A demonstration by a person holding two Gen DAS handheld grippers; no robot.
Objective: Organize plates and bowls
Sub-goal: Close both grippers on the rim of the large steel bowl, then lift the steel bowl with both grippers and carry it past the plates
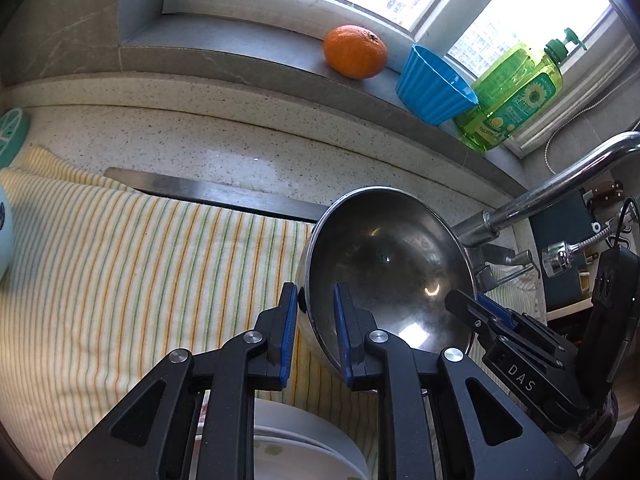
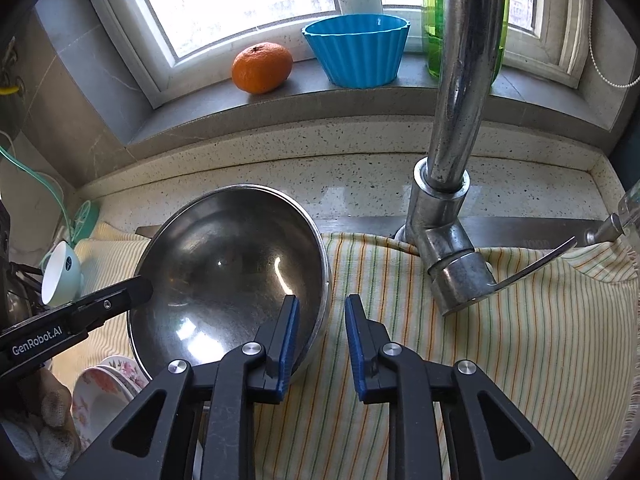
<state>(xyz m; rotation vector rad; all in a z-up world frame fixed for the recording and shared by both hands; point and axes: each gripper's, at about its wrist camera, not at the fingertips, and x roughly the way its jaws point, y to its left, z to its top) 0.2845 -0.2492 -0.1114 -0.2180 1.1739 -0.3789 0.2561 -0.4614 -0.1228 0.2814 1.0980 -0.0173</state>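
Observation:
A steel bowl hangs tilted over the striped cloth, its hollow facing the cameras. My left gripper is shut on its left rim, one pad outside the wall and one inside. My right gripper grips the opposite rim, its left pad inside the bowl and its right pad outside. Each gripper shows in the other's view: the right gripper and the left gripper. A white plate lies below the left gripper. Floral plates are stacked at lower left.
A chrome faucet rises just right of the bowl. A mint cup lies on its side at the left. On the sill stand an orange, a blue ribbed bowl and a green soap bottle. A gloved hand holds the left gripper.

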